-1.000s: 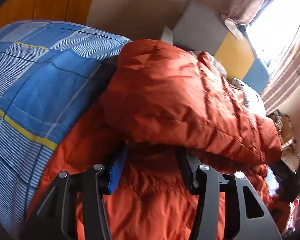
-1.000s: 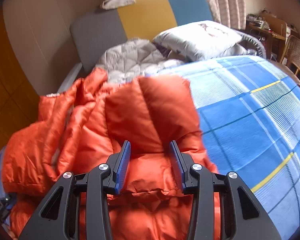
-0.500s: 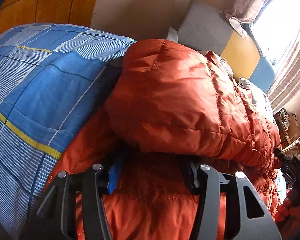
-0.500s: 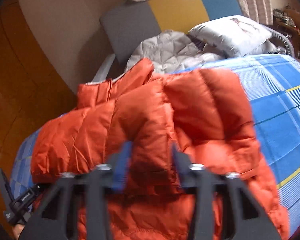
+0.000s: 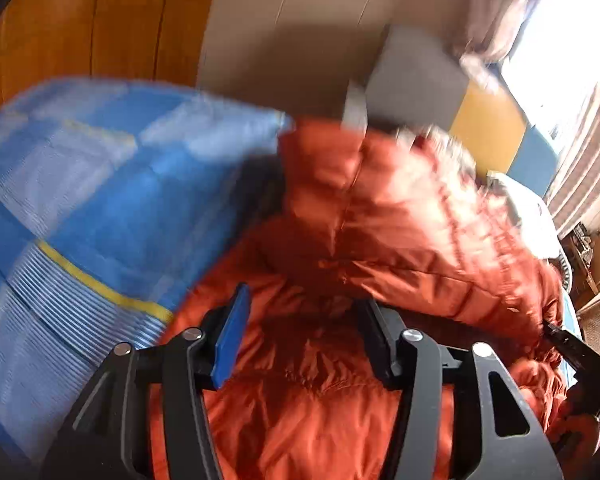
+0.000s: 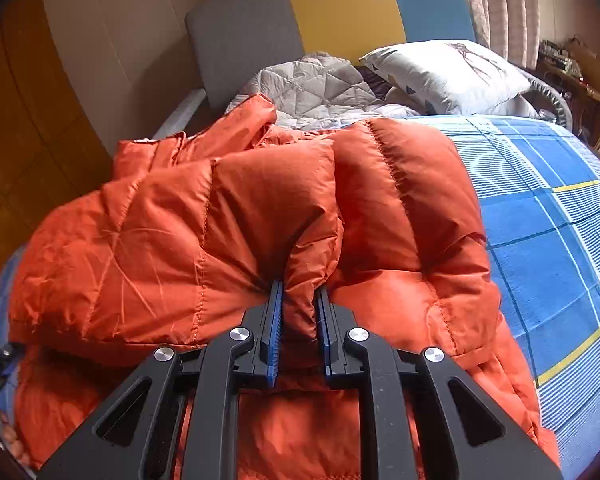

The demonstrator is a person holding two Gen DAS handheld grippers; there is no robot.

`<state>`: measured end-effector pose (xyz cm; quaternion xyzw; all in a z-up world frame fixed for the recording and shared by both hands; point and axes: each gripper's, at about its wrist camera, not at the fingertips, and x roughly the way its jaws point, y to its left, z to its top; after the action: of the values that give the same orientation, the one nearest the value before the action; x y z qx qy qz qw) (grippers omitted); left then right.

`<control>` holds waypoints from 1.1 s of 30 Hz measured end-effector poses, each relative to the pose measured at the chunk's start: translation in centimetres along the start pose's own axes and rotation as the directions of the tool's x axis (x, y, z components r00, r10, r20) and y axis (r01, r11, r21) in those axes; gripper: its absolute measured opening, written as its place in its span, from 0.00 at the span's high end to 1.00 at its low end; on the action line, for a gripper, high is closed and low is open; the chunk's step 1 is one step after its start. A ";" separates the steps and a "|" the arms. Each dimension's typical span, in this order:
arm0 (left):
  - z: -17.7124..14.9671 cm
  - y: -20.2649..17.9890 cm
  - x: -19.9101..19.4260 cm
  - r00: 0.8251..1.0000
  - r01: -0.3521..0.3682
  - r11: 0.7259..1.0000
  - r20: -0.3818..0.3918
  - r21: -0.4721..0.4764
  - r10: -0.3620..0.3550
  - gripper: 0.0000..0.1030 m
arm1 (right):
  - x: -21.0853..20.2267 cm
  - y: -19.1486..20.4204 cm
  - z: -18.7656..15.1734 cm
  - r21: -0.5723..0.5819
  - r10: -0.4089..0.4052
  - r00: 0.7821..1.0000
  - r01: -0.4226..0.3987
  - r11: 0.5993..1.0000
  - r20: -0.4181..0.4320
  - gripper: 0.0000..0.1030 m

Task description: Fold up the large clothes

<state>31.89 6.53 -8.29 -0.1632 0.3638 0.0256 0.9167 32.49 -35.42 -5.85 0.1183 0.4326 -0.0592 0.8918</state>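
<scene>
A bed fills both views, spread with a blue checked sheet lined in yellow. At its head stands a padded headboard in grey, yellow and blue panels, with a grey quilt and a white pillow below it. Curtains and a bright window sit to one side, and wooden wall panels to the other.

The orange down jacket lies across the sheet, partly doubled over itself. My right gripper is clamped on a puffy fold of it, with fabric bunched between the pads. My left gripper has its jaws apart and nothing between them, hovering just above the jacket's lower layer. That view is blurred, so I cannot tell whether its fingertips touch the cloth.

I judge the fold to be midway: one flap is held up over the body and not yet laid flat. Next, I would carry the held flap across and set it down evenly. The left gripper could pin or take the opposite edge, since slippery down fabric tends to spring back.
</scene>
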 end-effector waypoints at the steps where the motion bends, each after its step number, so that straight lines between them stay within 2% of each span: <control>1: 0.2 -0.2 -0.5 1.000 0.005 1.000 0.021 0.007 -0.005 0.47 | 0.0 0.1 0.1 -0.009 -0.003 1.000 0.003 1.000 0.001 0.82; 4: 1.9 -1.5 -1.1 0.999 0.024 0.999 0.044 0.022 -0.025 0.47 | -0.5 0.3 0.3 -0.028 0.001 1.000 -0.001 1.000 0.004 0.82; 8: 2.6 -1.6 -0.5 0.999 -0.030 1.000 -0.027 0.009 0.030 0.47 | -0.7 0.5 0.1 -0.060 -0.007 1.000 0.007 0.998 0.002 0.82; 10: 2.2 -0.9 -0.8 0.996 -0.079 0.997 -0.036 -0.002 0.079 0.45 | -0.6 0.7 0.0 -0.072 -0.005 1.000 0.005 0.997 0.003 0.82; 13: 0.9 0.0 -1.6 0.987 -0.161 0.987 -0.014 -0.002 0.161 0.47 | -0.8 0.9 0.1 -0.080 0.000 1.000 0.000 0.997 0.008 0.82; 16: 0.5 0.6 -2.1 0.983 -0.182 0.983 0.001 -0.040 0.182 0.47 | -1.8 0.7 0.0 -0.063 0.016 1.000 -0.014 0.998 0.026 0.82; 18: 0.7 -0.2 -2.7 0.990 -0.127 0.991 0.051 -0.044 0.129 0.44 | -2.4 0.4 0.2 -0.050 0.020 0.999 -0.017 0.999 0.043 0.82; 21: 1.7 -2.0 -2.3 0.997 -0.022 0.999 0.072 -0.024 0.024 0.36 | -3.4 0.3 0.9 -0.041 0.020 0.997 -0.016 0.999 0.079 0.82; 25: 3.6 -5.3 0.1 0.995 0.088 0.996 0.042 0.034 -0.089 0.32 | -3.6 0.7 1.6 -0.046 0.015 0.996 -0.011 0.999 0.092 0.82; 27: 4.0 -6.1 1.8 0.994 0.111 0.993 0.007 0.033 -0.111 0.32 | -3.1 1.1 2.1 -0.047 0.018 0.996 -0.014 0.999 0.084 0.82; 29: 4.1 -6.7 3.8 0.996 0.086 0.995 -0.029 0.058 -0.084 0.33 | -2.3 1.6 2.4 -0.058 0.013 0.997 -0.009 0.998 0.072 0.82; 30: 4.1 -6.7 4.3 0.997 0.071 0.995 -0.037 0.064 -0.069 0.34 | -2.0 1.7 2.5 -0.061 0.012 0.998 -0.008 0.998 0.067 0.76; 31: 3.8 -6.3 5.3 0.997 0.054 0.995 -0.060 0.084 -0.049 0.35 | -1.5 1.9 2.7 -0.064 0.009 0.998 -0.005 0.998 0.061 0.60; 32: 3.5 -6.1 5.9 0.997 0.036 0.995 -0.076 0.097 -0.029 0.38 | -1.2 2.1 2.7 -0.066 0.005 0.998 -0.001 0.998 0.064 0.49; 33: 2.9 -5.7 6.5 0.995 0.019 0.994 -0.095 0.107 -0.008 0.42 | -0.9 2.3 2.7 -0.075 -0.003 0.998 0.008 0.997 0.066 0.49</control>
<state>39.51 1.64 -9.04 -0.1171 0.4064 -0.0079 0.9061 34.44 -33.92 -3.17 0.0816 0.4053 -0.0491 0.9092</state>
